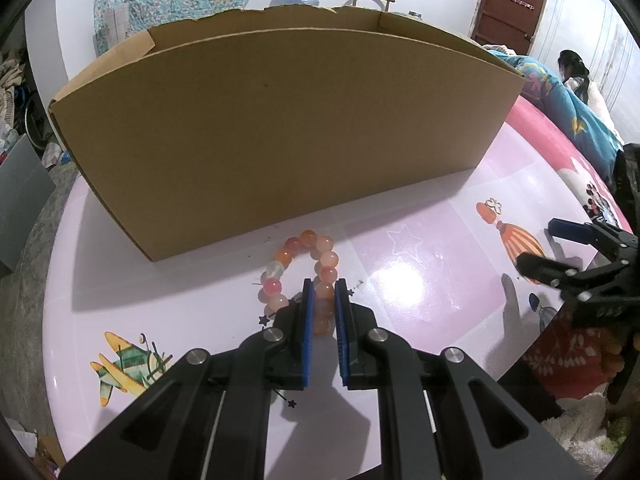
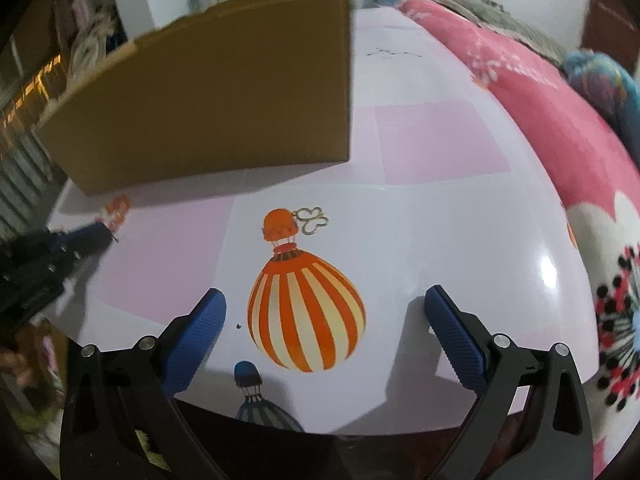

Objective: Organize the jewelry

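Observation:
A bracelet (image 1: 308, 240) of round orange, pink and pale beads lies on the lilac table (image 1: 400, 248), just in front of a cardboard box (image 1: 280, 140). My left gripper (image 1: 323, 282) is shut on the bracelet's near-right side, with beads pressed between its blue pads. In the right wrist view my right gripper (image 2: 325, 295) stands open above a printed orange-striped balloon, with nothing between its fingers. A small gold butterfly charm (image 2: 314, 220) lies beyond it. That view also shows the bracelet (image 2: 116, 208) and the left gripper (image 2: 98, 234) at the far left.
The open-topped cardboard box (image 2: 220, 100) stands at the back of the table. A pink flowered blanket (image 2: 540, 120) lies along the right side. The right gripper (image 1: 536, 244) and the charm (image 1: 493, 205) appear at the right of the left wrist view. A person sits in the far background.

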A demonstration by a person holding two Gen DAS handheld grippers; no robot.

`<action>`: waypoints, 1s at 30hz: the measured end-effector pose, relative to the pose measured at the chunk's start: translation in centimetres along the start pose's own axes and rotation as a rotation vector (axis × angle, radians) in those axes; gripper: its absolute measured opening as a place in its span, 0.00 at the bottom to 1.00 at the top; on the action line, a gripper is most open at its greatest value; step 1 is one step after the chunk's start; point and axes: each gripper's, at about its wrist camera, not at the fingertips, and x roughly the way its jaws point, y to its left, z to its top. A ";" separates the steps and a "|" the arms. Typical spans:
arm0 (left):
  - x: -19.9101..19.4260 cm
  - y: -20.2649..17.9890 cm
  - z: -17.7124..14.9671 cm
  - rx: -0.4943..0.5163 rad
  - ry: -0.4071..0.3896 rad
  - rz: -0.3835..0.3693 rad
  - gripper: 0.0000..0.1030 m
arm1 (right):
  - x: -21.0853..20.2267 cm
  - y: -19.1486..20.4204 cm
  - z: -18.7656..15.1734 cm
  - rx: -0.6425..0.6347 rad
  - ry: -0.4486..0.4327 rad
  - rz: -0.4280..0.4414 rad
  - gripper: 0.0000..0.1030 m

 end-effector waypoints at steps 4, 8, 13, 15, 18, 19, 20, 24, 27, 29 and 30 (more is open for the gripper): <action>-0.1 0.0 0.0 -0.008 -0.002 0.002 0.10 | -0.7 -0.9 0.0 0.054 -0.028 0.046 0.87; -0.2 0.2 0.0 -0.018 -0.006 -0.002 0.10 | -0.9 -0.5 0.8 0.046 -0.062 0.060 0.76; -0.2 0.4 -0.1 -0.024 -0.008 -0.010 0.10 | -0.1 0.1 2.1 0.021 -0.079 0.061 0.60; -0.2 0.5 -0.1 -0.024 -0.008 -0.014 0.10 | 0.5 0.0 2.4 0.023 -0.077 0.049 0.53; -0.2 0.7 -0.1 -0.024 -0.008 -0.021 0.10 | 1.2 -0.3 2.4 0.042 -0.065 0.034 0.44; -0.2 0.7 0.0 -0.025 -0.007 -0.023 0.10 | 1.3 -0.3 2.5 0.052 -0.069 0.025 0.43; -0.2 0.8 0.0 -0.027 -0.007 -0.026 0.10 | 1.4 -0.3 2.6 0.058 -0.073 0.019 0.43; -0.2 1.0 0.1 -0.036 -0.005 -0.034 0.10 | 1.6 0.2 2.7 0.079 -0.089 -0.014 0.39; -0.2 1.1 0.1 -0.041 -0.004 -0.038 0.10 | 1.6 1.0 2.3 0.092 -0.108 -0.045 0.31; -0.2 1.1 0.2 -0.041 -0.002 -0.038 0.10 | 1.4 1.4 2.1 0.102 -0.109 -0.044 0.25; -0.2 1.1 0.2 -0.041 0.000 -0.038 0.10 | 1.4 1.5 2.0 0.105 -0.108 -0.043 0.24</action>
